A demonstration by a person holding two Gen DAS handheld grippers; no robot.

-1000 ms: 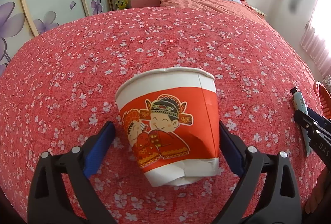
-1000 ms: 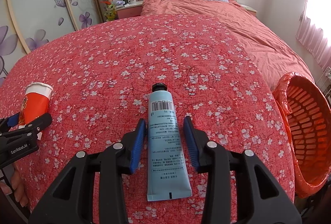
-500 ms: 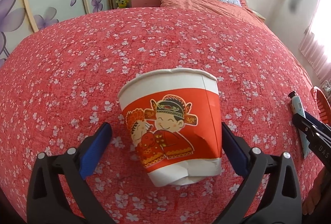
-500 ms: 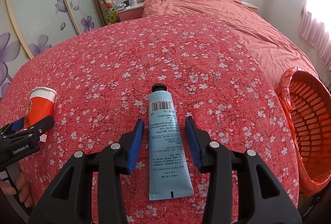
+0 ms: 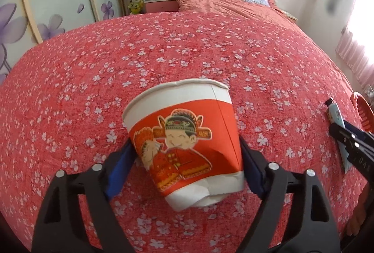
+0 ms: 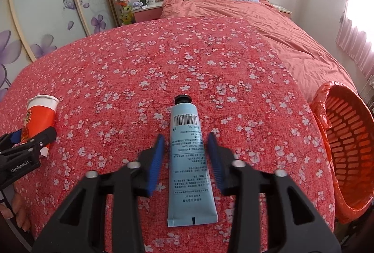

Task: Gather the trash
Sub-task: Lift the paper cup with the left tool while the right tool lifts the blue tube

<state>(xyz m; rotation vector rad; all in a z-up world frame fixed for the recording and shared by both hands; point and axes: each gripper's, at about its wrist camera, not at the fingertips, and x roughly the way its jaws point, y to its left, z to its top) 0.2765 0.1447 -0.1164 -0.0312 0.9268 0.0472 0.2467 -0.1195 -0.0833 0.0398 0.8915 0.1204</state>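
Left gripper: We see its jaws closing in on the paper cup. The blue pads sit right at the cup's two sides. The right pad looks like it touches the cup wall; on the left side we cannot tell if it touches.

Paper cup: It is red and white with a cartoon picture. It leans, with its open rim up and away from us and its dented bottom down near us. Its long way runs from us toward the far end of the bed. It sits between the left fingers.

Right gripper: Its jaws are closing too. The blue tube lies between them, but we see a thin gap on each side, so the pads do not squeeze it yet.

Blue tube: It lies flat on the bedspread. Its black cap points away from us and its flat sealed end points at us. Its long way runs the same way as the right fingers.

Bedspread: Red with little white flowers. Cup and tube both rest on it, well apart.

Orange basket: It is at the right edge of the bed, with an orange bag lining it.
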